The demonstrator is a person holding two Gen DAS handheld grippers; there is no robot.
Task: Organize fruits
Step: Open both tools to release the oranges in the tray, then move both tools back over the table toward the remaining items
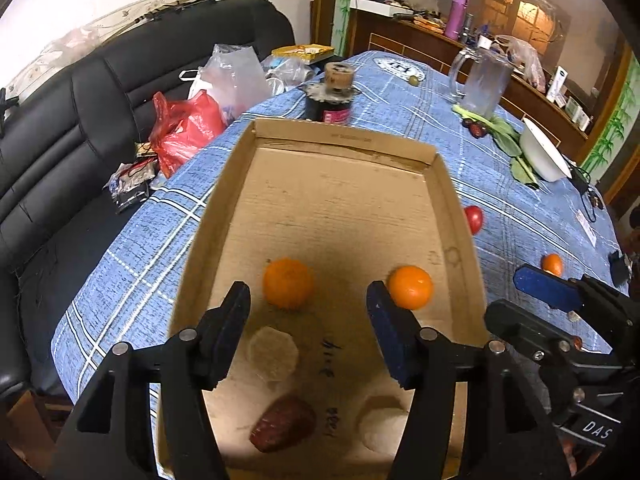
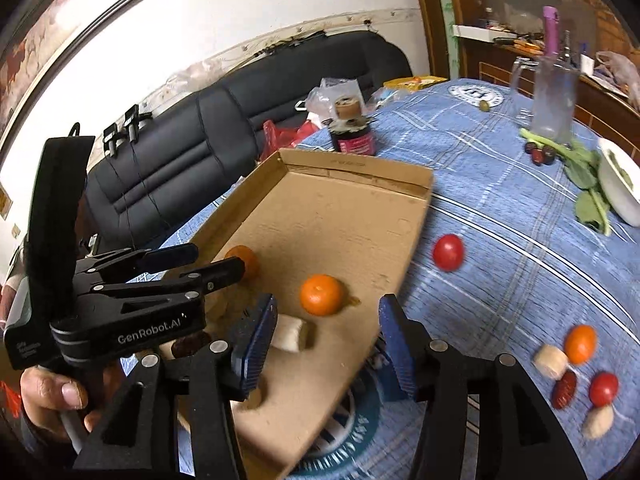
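A shallow cardboard tray [image 1: 344,140] lies on the blue checked cloth. It holds two oranges [image 1: 287,283] [image 1: 411,287], pale pieces [image 1: 274,354] and a dark red date [image 1: 282,428]. My left gripper [image 1: 308,300] hovers open over the tray's near end, nothing between its pads. My right gripper [image 2: 328,316] is open above the tray's right rim, clear of the orange [image 2: 322,295] beyond it. Loose on the cloth to the right are a tomato [image 2: 448,252], an orange [image 2: 581,343], a second tomato [image 2: 603,389], a date [image 2: 565,389] and pale pieces [image 2: 551,360].
Behind the tray stands a dark jar [image 1: 330,98]. A glass jug [image 1: 482,80], leafy greens [image 2: 584,168] and a white bowl [image 1: 544,152] sit far right. A black sofa [image 1: 80,120] with plastic bags [image 1: 184,128] runs along the left. A hand [image 2: 52,396] holds the left gripper.
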